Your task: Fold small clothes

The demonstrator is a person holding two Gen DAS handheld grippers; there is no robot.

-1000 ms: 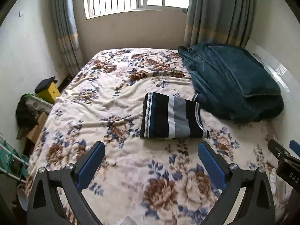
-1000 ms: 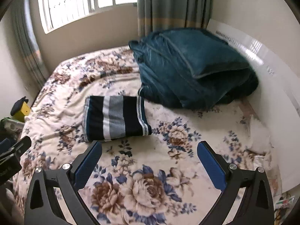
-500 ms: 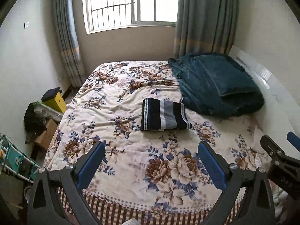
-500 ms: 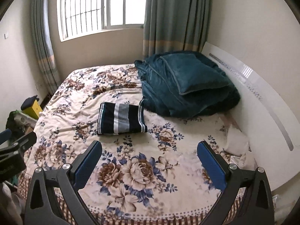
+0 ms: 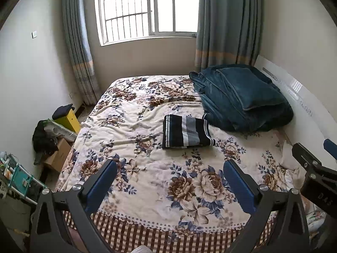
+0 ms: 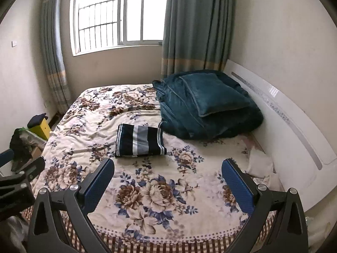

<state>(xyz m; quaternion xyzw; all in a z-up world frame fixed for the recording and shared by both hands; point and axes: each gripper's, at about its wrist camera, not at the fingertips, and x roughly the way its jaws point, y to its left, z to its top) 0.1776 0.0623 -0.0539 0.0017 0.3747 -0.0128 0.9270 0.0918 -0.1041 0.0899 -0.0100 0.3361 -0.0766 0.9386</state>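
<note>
A folded garment with black, grey and white stripes lies flat in the middle of the flowered bedspread. My left gripper hangs open over the foot of the bed, well short of the garment, nothing between its blue pads. My right gripper is open too and equally far back, empty. The right gripper's black frame shows at the right edge of the left wrist view. At the left edge of the right wrist view is the left gripper's frame.
A heaped teal blanket with a pillow fills the bed's far right corner against a white headboard. Left of the bed stand a yellow box, a cardboard box and dark clutter. Window and curtains are behind.
Both grippers have pulled back and up from the bed. The folded garment now looks smaller and farther off, and the bed's checked front edge has come into view. The garment has not moved.
</note>
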